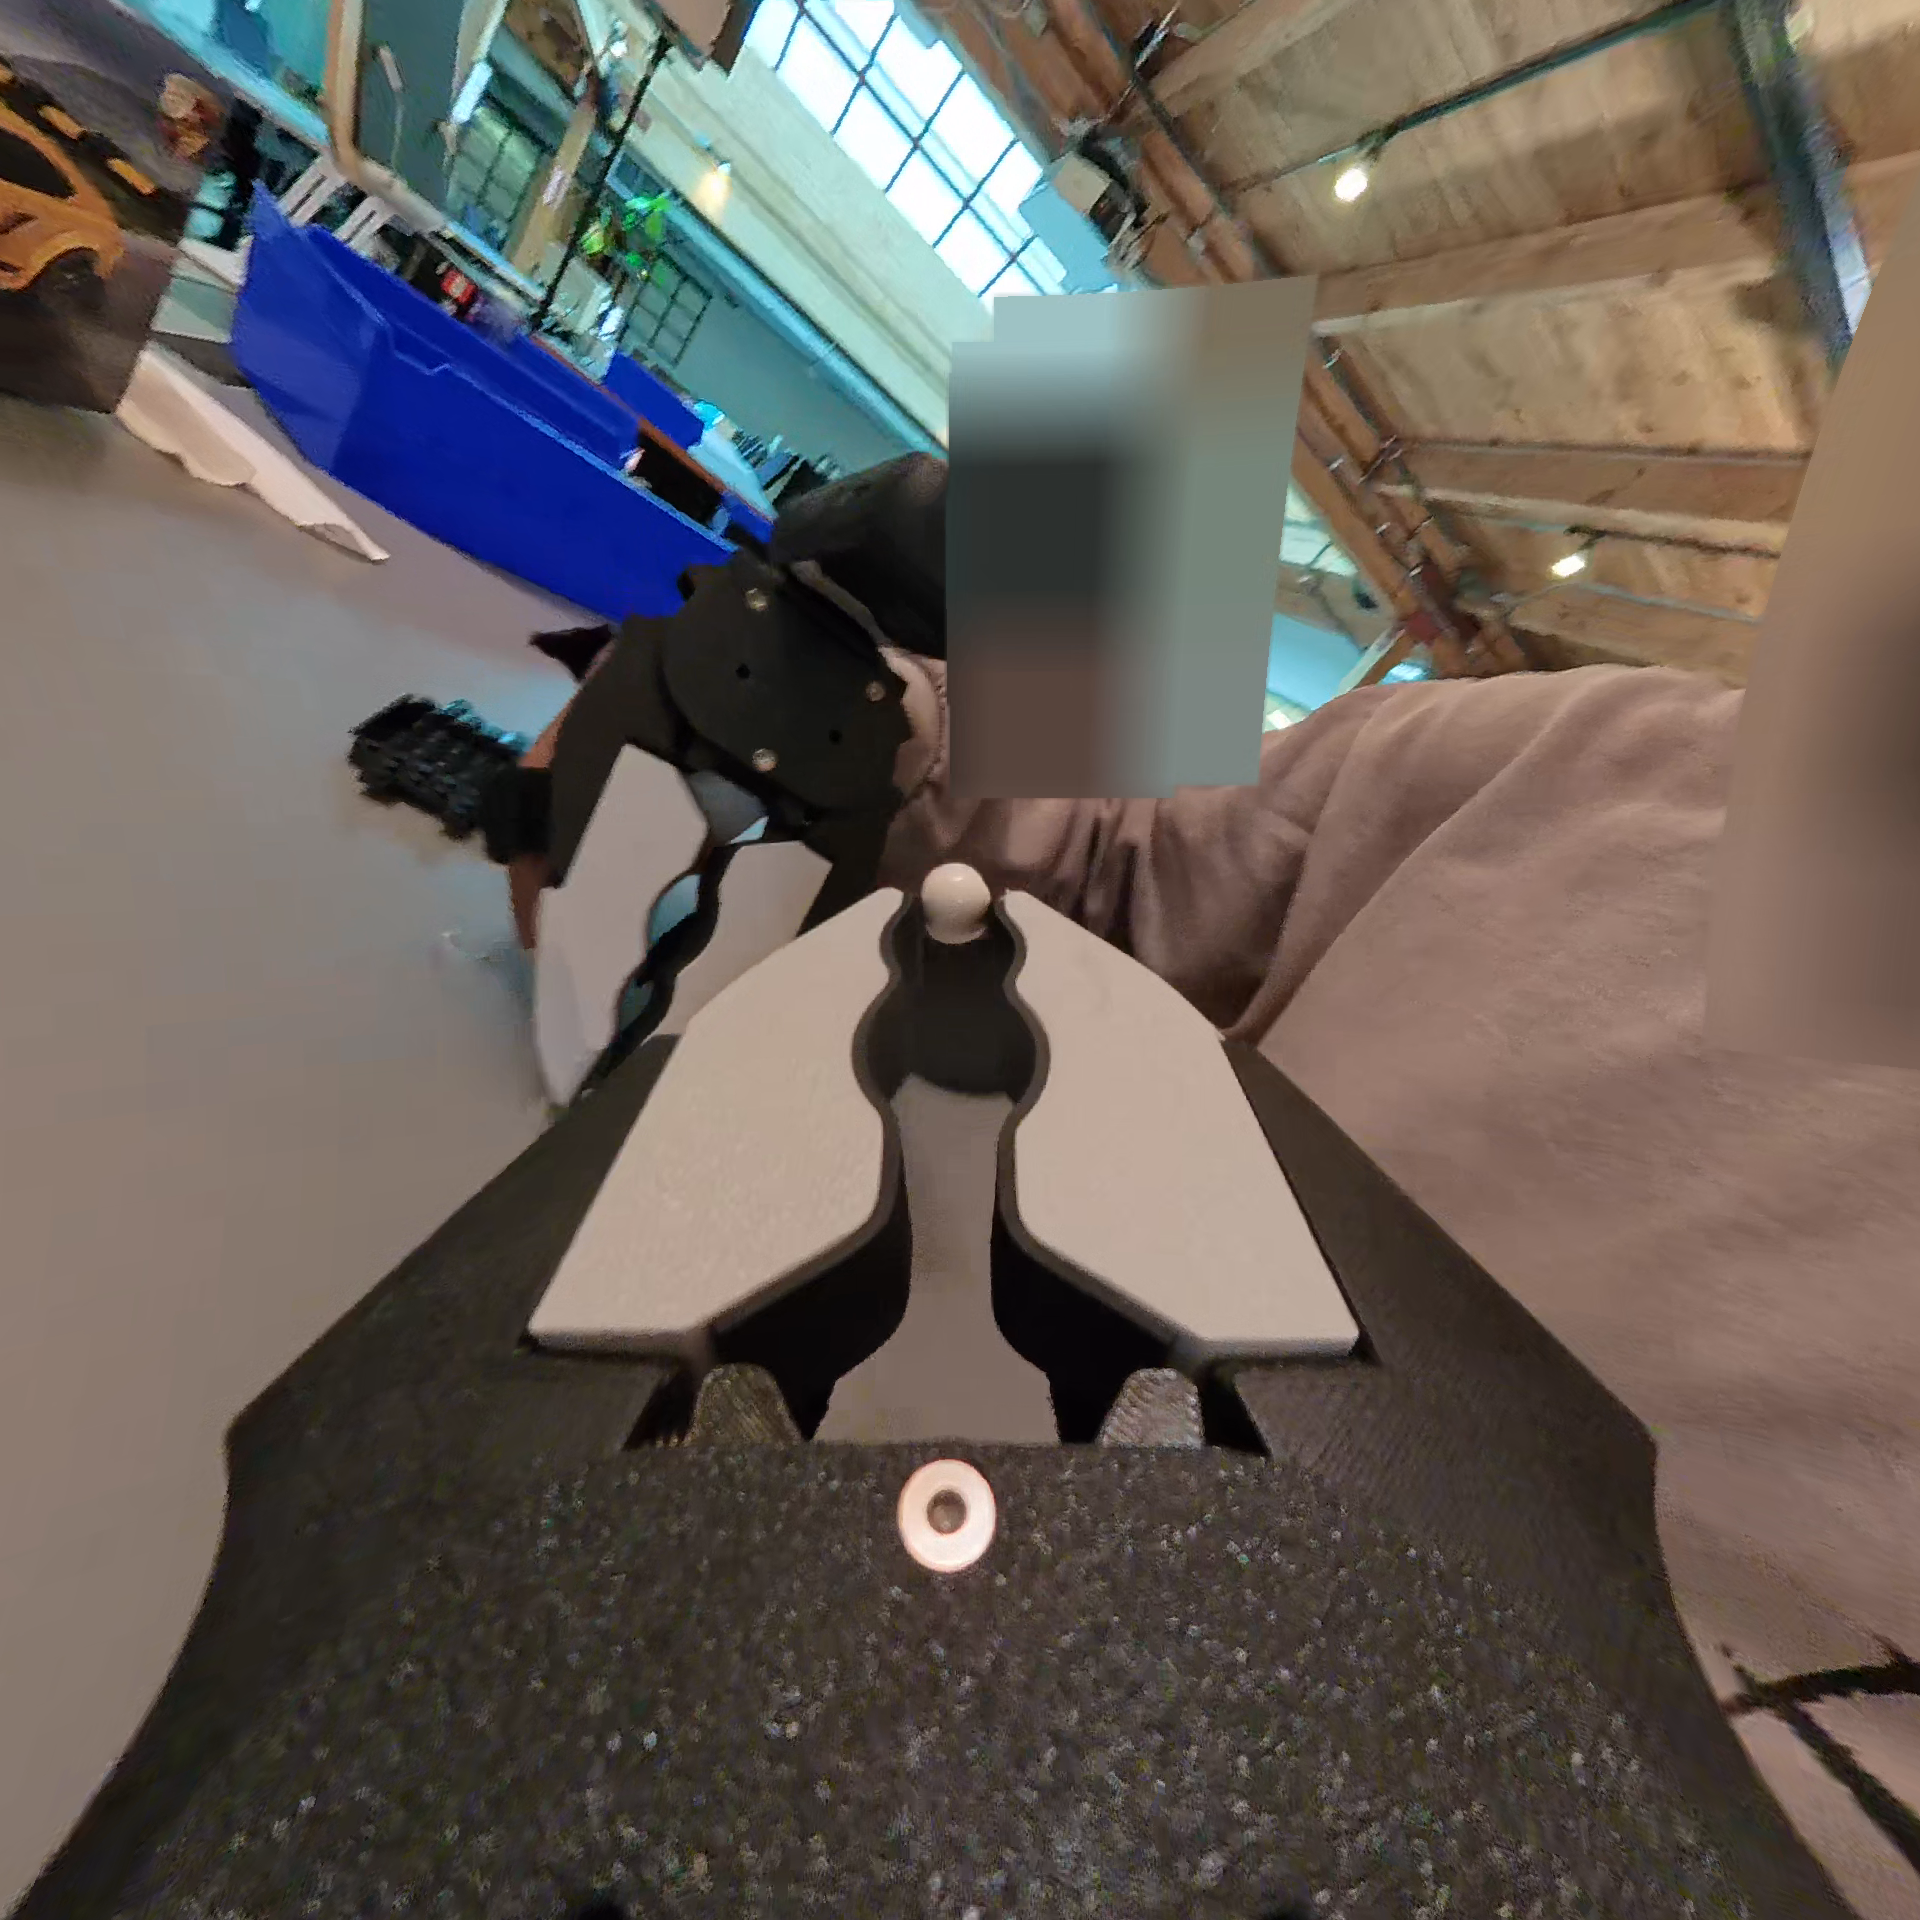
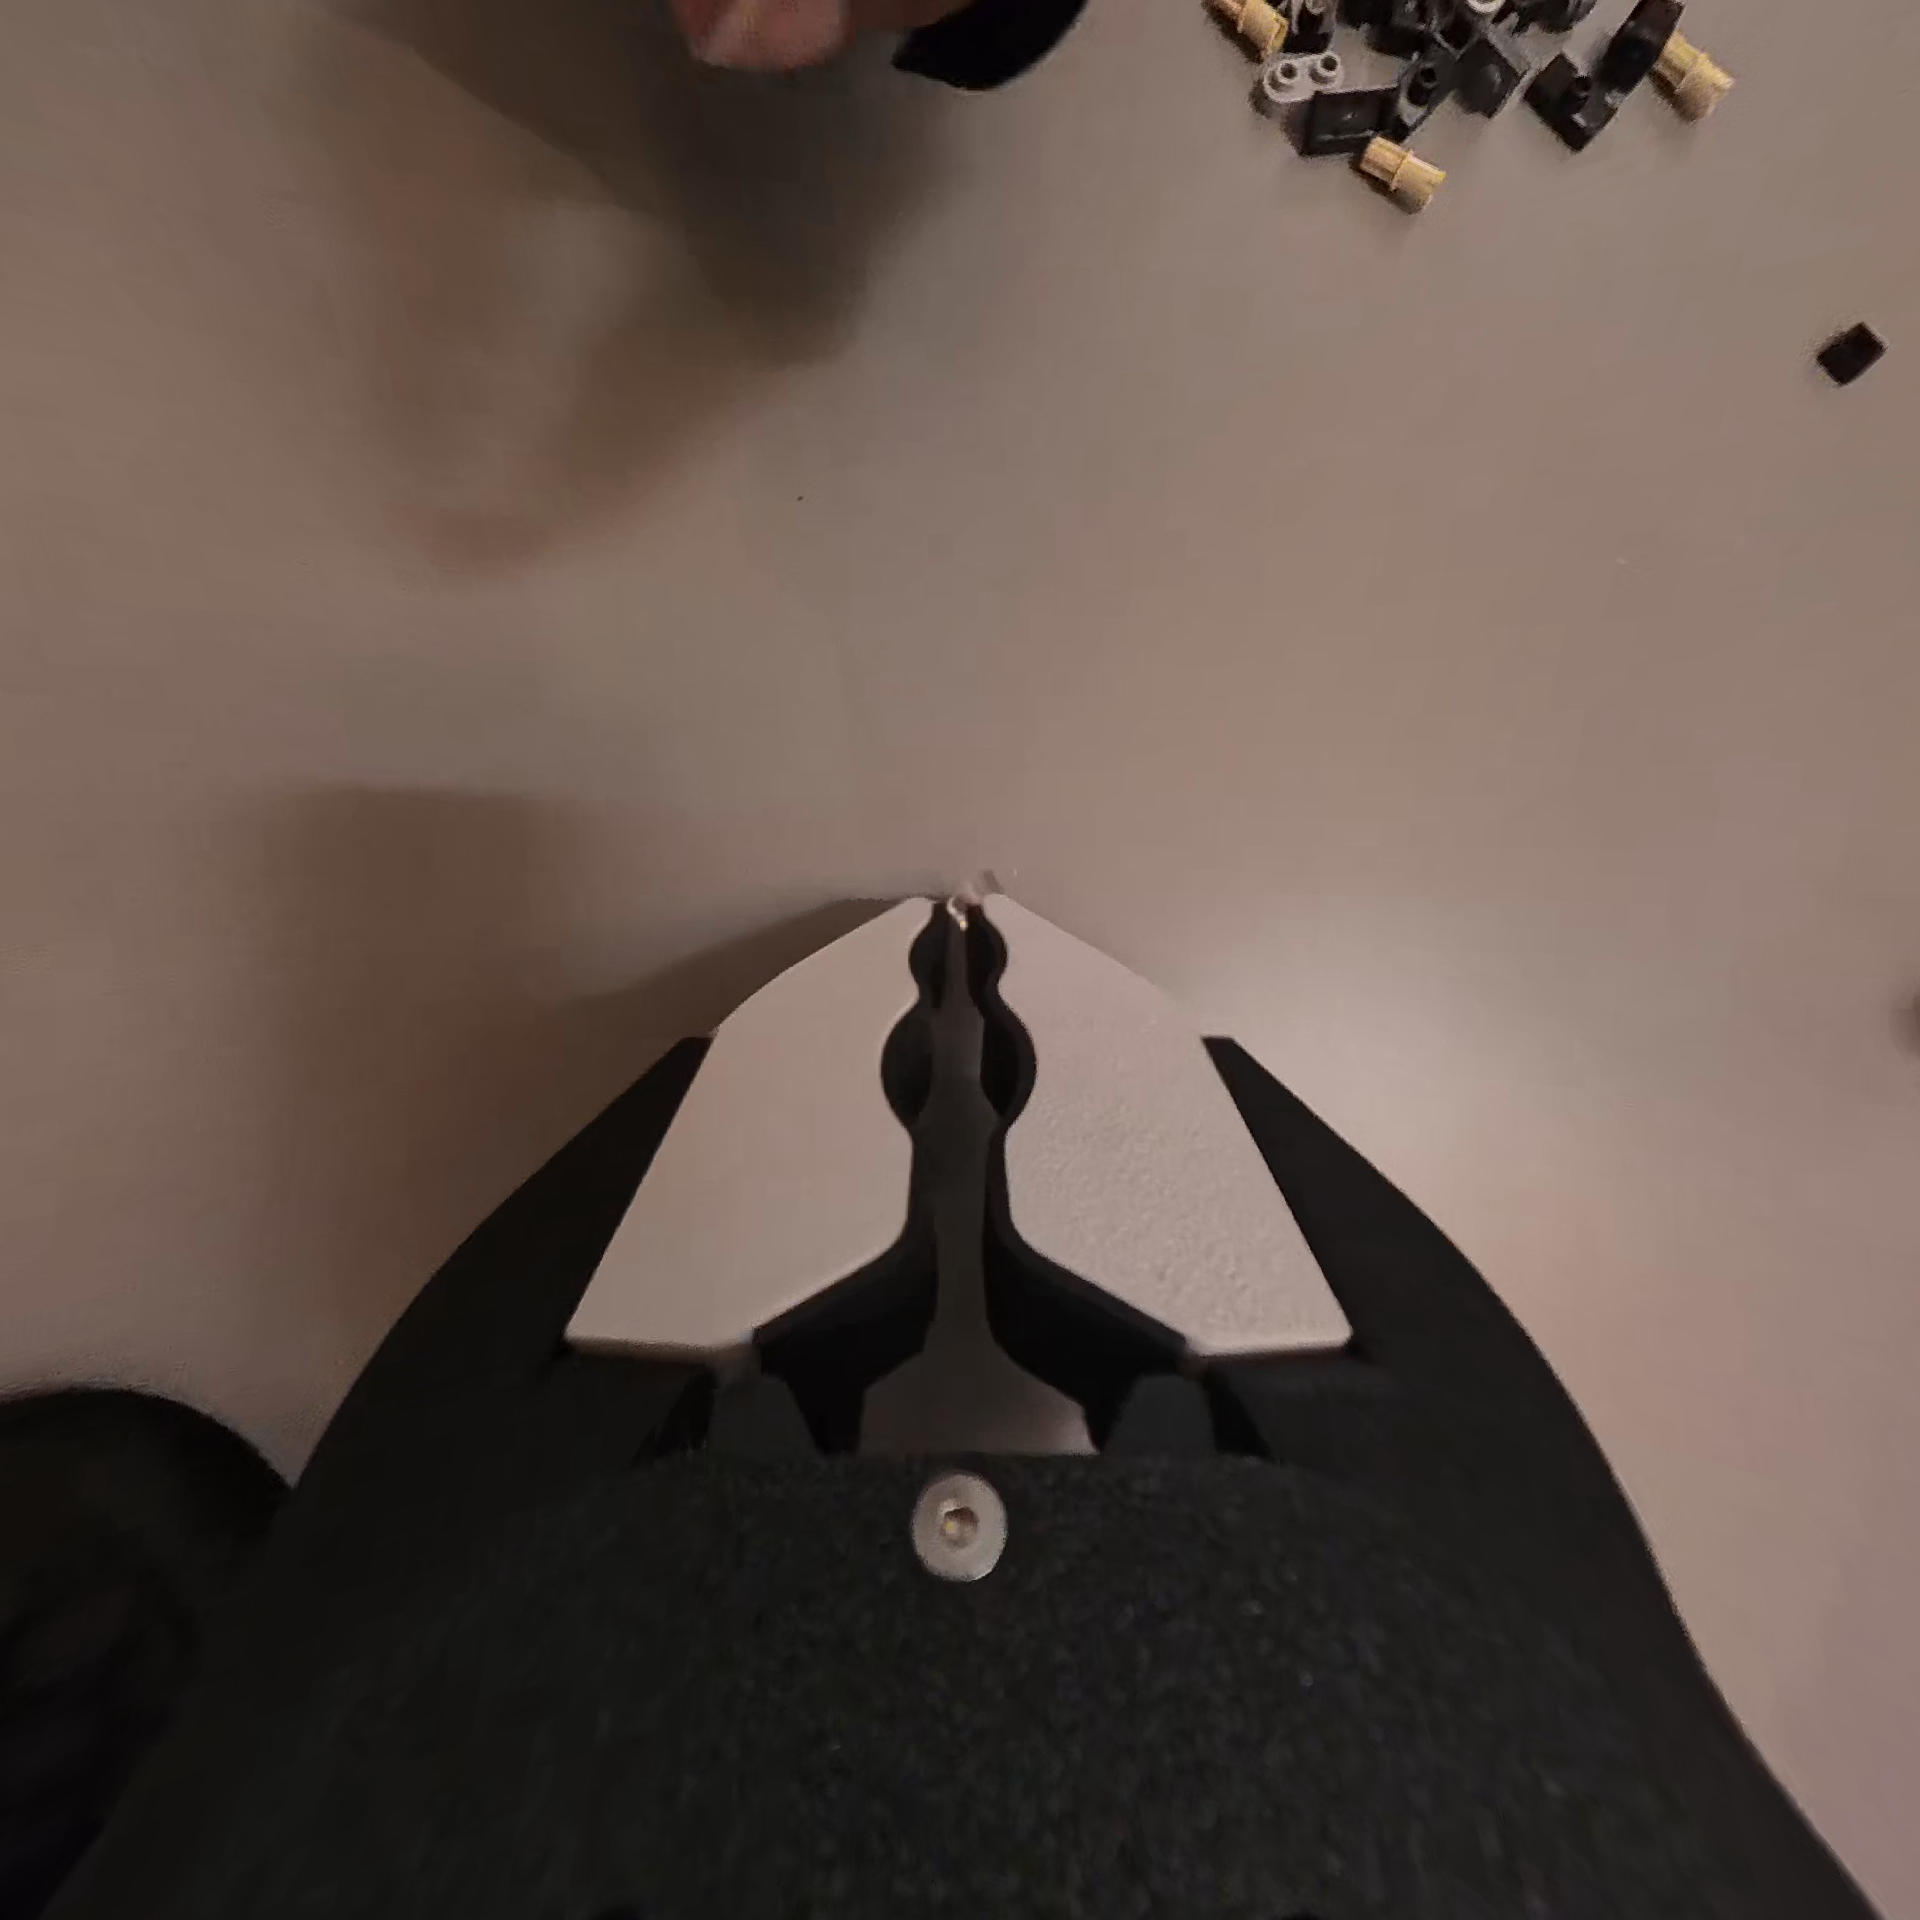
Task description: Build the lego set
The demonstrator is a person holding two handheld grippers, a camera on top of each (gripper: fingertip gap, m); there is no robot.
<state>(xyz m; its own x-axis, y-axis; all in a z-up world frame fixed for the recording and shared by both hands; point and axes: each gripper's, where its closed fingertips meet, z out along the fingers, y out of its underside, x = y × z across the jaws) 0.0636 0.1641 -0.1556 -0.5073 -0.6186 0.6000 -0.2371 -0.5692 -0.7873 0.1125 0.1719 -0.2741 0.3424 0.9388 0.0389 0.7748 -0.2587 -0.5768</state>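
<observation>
A: What did the left gripper (image 1: 954,920) have?
B: Its tips were pinched on a small white ball-headed piece (image 1: 956,902), raised off the table (image 1: 156,935).
A: And the right gripper (image 2: 961,914)?
B: Nearly closed, tips down at the table, clamping a tiny pale piece (image 2: 968,896) I couldn't identify.
A: The loose lego pieces (image 2: 1455,73)?
B: Black, grey and tan ones clustered toward the table's far right corner; one black piece (image 2: 1849,354) lay apart by the right edge.

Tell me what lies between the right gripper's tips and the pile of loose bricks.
Only bare table, in the right wrist view, separates the right gripper from the brick pile.
</observation>
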